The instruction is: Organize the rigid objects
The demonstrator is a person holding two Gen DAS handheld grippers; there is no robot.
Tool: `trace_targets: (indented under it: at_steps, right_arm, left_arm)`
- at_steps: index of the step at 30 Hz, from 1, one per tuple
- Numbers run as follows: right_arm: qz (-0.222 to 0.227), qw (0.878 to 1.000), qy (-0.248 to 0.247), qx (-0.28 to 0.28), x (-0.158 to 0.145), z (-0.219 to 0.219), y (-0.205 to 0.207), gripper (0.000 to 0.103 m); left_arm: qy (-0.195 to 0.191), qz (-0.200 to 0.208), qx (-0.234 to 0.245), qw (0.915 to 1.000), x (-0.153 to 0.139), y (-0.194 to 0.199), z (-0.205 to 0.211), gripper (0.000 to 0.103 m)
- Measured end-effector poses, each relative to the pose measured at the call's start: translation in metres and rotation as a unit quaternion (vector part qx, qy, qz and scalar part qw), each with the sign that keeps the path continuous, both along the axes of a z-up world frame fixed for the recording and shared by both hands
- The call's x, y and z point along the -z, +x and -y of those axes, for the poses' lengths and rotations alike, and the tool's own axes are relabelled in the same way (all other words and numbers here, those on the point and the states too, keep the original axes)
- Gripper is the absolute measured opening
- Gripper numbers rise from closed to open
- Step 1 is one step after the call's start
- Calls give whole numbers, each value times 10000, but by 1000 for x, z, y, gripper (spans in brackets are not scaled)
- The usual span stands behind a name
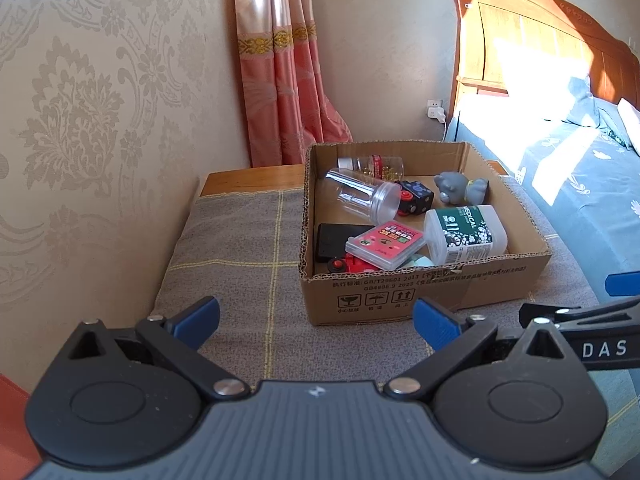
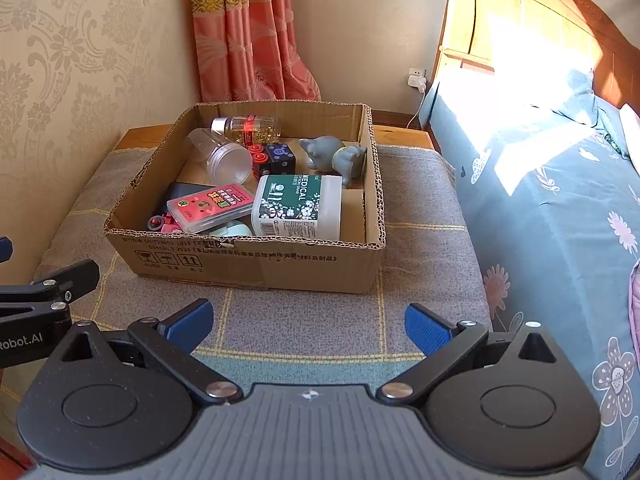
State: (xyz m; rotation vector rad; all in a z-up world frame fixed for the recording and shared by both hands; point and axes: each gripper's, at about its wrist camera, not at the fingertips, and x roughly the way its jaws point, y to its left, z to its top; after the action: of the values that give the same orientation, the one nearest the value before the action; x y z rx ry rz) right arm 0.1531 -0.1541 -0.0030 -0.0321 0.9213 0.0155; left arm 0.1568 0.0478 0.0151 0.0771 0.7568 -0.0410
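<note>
A shallow cardboard box (image 1: 424, 292) (image 2: 256, 268) stands on a grey checked cloth. Inside lie a clear plastic jar (image 1: 364, 196) (image 2: 224, 156), a bottle of yellow capsules (image 1: 376, 166) (image 2: 250, 128), a white and green MEDICAL bottle (image 1: 466, 232) (image 2: 298, 208), a pink card case (image 1: 386, 244) (image 2: 210, 204), a grey animal figure (image 1: 460, 190) (image 2: 332, 156), a black and red cube toy (image 1: 416, 198) (image 2: 274, 160) and a black flat item (image 1: 332, 240). My left gripper (image 1: 316, 318) is open and empty in front of the box. My right gripper (image 2: 308, 322) is open and empty in front of it too.
The cloth (image 1: 240, 240) (image 2: 420, 240) covers a wooden bedside table. A patterned upholstered panel (image 1: 80, 120) stands at the left. A bed with a blue floral cover (image 2: 560, 208) and wooden headboard (image 1: 540, 40) lies at the right. A pink curtain (image 2: 248, 32) hangs behind.
</note>
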Motion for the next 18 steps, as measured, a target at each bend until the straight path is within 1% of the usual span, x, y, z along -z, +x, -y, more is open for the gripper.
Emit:
trace_targets:
  at_steps: [18]
  right_arm:
    - [84,9999,29,59,-2,4,-3,103]
  left_arm:
    - [55,55,-4,10000,-5,-4,3,102]
